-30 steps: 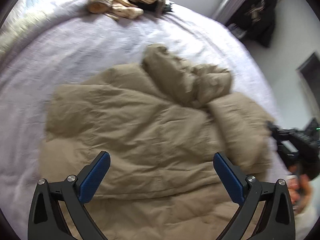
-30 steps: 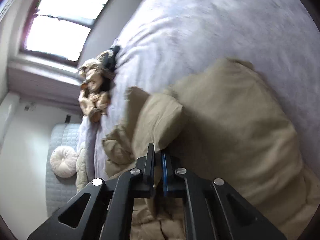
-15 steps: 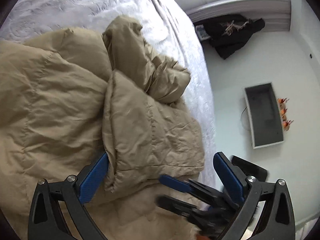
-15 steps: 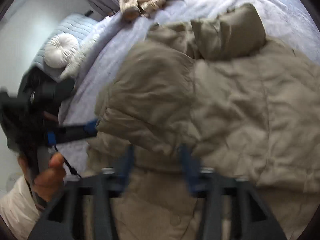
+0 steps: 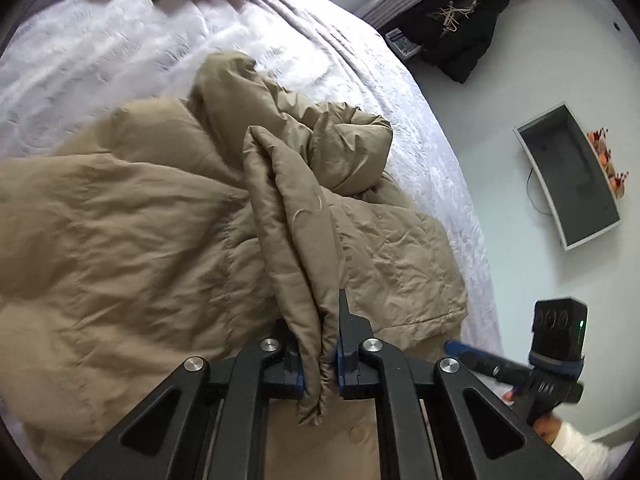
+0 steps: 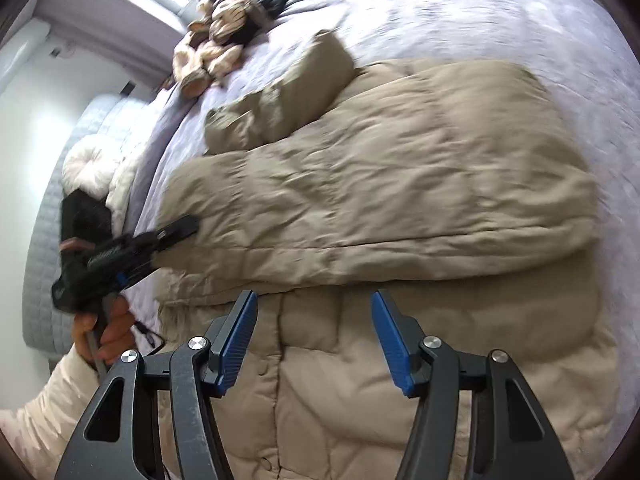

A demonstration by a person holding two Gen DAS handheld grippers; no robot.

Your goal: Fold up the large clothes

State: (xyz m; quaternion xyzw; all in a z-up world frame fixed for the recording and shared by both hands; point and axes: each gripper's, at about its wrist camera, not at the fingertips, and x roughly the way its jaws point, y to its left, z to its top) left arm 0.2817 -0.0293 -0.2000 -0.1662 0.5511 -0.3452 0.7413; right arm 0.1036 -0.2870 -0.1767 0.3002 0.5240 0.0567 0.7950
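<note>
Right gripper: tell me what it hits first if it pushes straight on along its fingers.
Most likely the tan puffer jacket. The right gripper is open and empty, pointing at the quilted panel spread on the bed. Nothing else shows in between, though depth is uncertain.

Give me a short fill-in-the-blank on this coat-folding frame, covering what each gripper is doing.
1. The left gripper is shut on a fold of the ____ puffer coat.
2. The jaws of the right gripper stand ____, holding nothing.
3. The coat lies on a ____ with a pale lilac cover.

Missing words: tan; open; bed
</note>
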